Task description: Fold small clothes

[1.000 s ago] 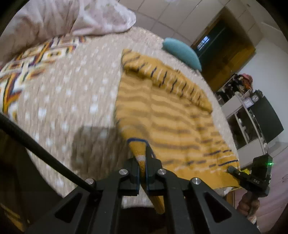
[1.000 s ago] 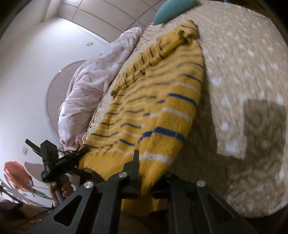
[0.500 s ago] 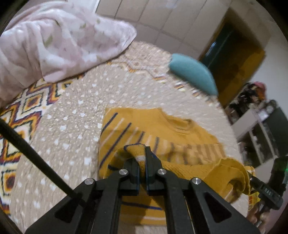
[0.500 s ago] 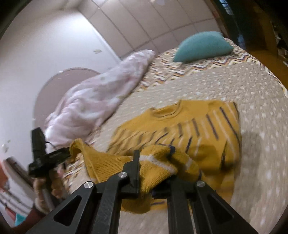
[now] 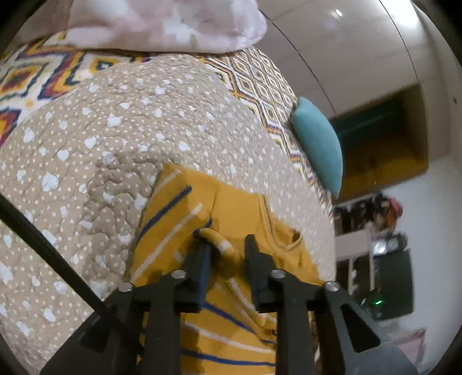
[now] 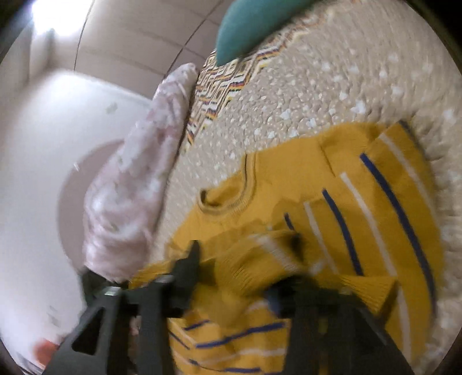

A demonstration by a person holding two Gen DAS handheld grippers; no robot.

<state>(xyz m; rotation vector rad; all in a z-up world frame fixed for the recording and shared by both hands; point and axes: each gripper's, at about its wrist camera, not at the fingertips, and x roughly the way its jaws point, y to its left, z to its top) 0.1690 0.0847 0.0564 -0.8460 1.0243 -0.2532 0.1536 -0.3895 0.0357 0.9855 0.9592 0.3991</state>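
While both cameras look across the bed (image 5: 95, 161), I count one yellow striped sweater (image 5: 231, 331), one teal pillow (image 5: 317, 144) and one pink blanket (image 5: 164, 23). My left hand-held gripper (image 5: 226, 253) has its jaws apart, a cuff of the sweater lying loose between them. My right hand-held gripper (image 6: 242, 277) is also spread, blurred, over bunched knit. The sweater lies folded on the bed, neckline toward the pillow.
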